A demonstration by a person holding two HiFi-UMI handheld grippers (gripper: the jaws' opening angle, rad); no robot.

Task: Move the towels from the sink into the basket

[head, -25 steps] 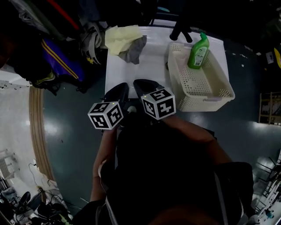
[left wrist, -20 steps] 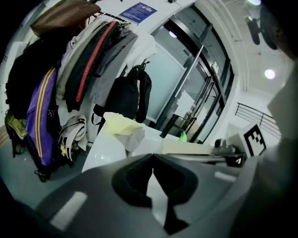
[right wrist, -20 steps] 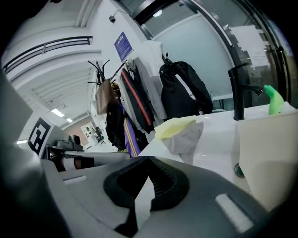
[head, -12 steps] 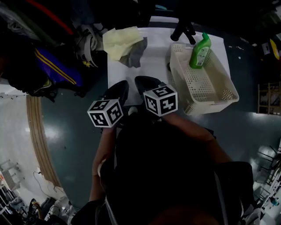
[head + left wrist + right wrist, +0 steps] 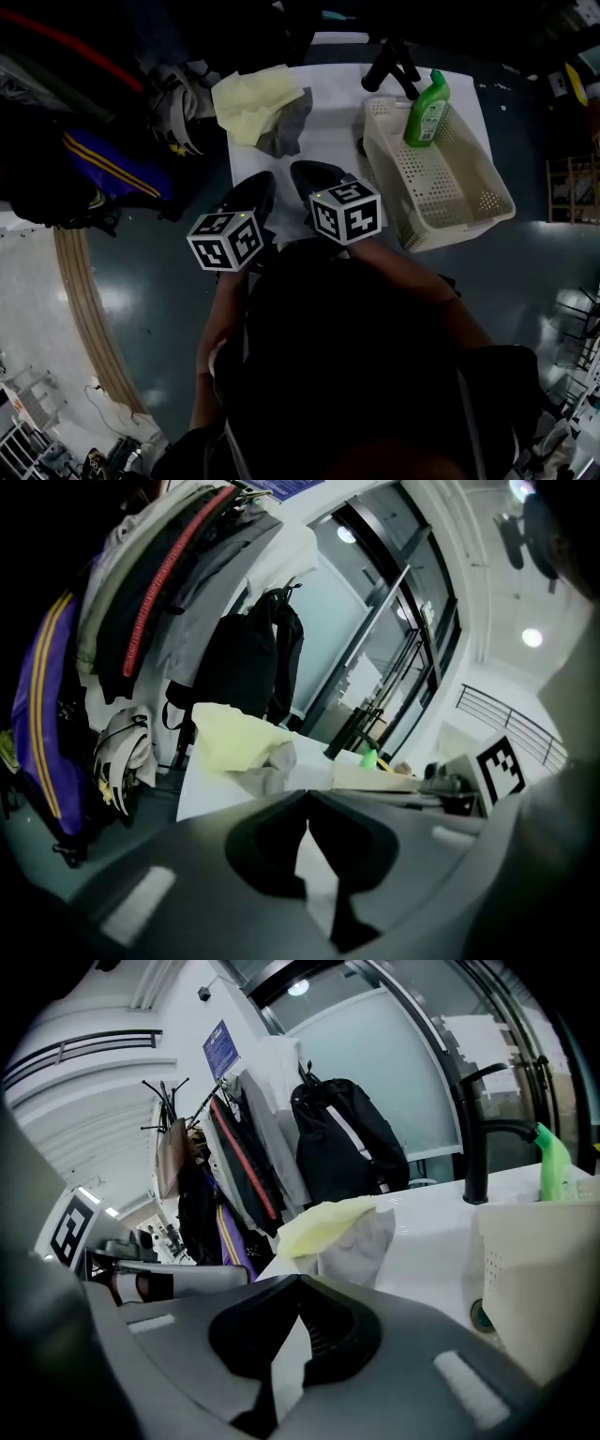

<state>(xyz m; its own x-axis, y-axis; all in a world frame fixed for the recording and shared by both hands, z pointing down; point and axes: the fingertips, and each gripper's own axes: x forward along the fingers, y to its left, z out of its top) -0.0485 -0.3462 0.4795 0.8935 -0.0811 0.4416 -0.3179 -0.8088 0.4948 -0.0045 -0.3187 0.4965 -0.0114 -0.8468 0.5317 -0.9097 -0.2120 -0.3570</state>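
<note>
Towels, two of them, lie in one heap on the white sink top [image 5: 330, 127], well to the left of the cream perforated plastic basket [image 5: 448, 184]; the pale yellow cloth towel [image 5: 246, 101] is spread on top, and the crumpled grey cloth towel [image 5: 287, 127] pokes out from under it on the side nearer the basket; the heap looks the same as a second ago, and neither towel is in the basket; what differs in the head view is the gap between the heap and the two gripper tips, which is smaller than it was, both grippers having come forward over the near edge of the top; they stay side by side to the near left of the basket, well short of the towels and touching neither; the left gripper [image 5: 307, 801] has its black jaws pressed together with nothing between them, and the right gripper [image 5: 296, 1284] likewise has its jaws together and is empty; each carries one cube with square markers, two cubes in all; one green plastic bottle [image 5: 426, 110] is at the far end of the one basket, as before; one black faucet [image 5: 388, 67] rises just behind the basket's far left corner; coats and bags hang further left of the basket, beyond the towels.
</note>
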